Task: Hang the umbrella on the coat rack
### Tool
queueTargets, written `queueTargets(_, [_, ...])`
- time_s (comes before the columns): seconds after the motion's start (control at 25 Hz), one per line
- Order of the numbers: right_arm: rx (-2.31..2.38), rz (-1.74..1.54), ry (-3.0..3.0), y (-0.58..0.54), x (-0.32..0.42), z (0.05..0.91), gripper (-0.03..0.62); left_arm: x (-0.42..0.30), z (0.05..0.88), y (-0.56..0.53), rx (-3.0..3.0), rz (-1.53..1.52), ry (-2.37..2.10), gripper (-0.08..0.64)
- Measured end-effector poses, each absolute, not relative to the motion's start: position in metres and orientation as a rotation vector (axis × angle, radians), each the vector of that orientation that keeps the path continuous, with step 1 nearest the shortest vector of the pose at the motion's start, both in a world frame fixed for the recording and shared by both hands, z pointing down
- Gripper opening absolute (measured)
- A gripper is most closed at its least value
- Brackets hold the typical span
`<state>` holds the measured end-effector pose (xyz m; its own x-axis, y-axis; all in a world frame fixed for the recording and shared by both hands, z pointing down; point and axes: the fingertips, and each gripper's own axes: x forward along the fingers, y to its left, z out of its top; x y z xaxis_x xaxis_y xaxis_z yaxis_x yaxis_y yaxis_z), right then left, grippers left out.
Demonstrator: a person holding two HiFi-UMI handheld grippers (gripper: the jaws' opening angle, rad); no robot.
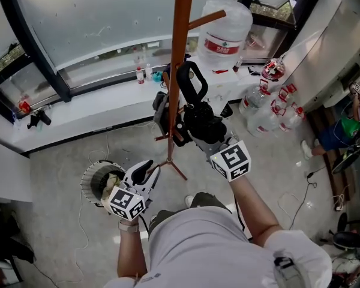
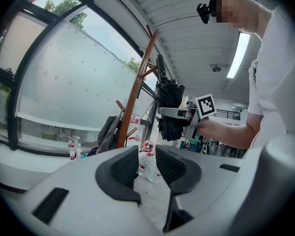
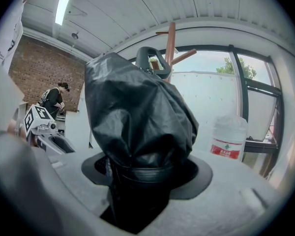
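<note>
Clearly, the right claw (image 3: 142, 173) is pinching the folded black umbrella (image 3: 137, 127) around its bundled canopy, holding it just beside the coat rack (image 1: 179, 47) pole, while the left claw (image 2: 147, 168) is hanging spread and empty. I am judging the umbrella light, with soft, slippery fabric over a stiff shaft, so a firm mid-bundle grip is suiting it, leaving the rigid loop handle (image 3: 141, 58) free for a peg. I am counting one umbrella, one rack, two claws.

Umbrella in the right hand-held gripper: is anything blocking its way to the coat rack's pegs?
Nothing visible does. The umbrella, clamped in the right hand-held gripper, is beside the coat rack, its handle near a bare upper peg. A dark garment hangs lower down, aside.
</note>
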<state>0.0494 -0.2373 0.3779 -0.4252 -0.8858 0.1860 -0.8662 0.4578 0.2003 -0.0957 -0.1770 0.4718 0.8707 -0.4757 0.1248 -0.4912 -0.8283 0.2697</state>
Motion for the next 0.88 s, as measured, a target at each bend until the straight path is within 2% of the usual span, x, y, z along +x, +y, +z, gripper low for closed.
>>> queueTargets(0.88, [1.46,-0.041,-2.514,-0.27,0.051,0.415,0.285,-0.109,0.493,-0.171,2.659,0.097,-0.915,0.094])
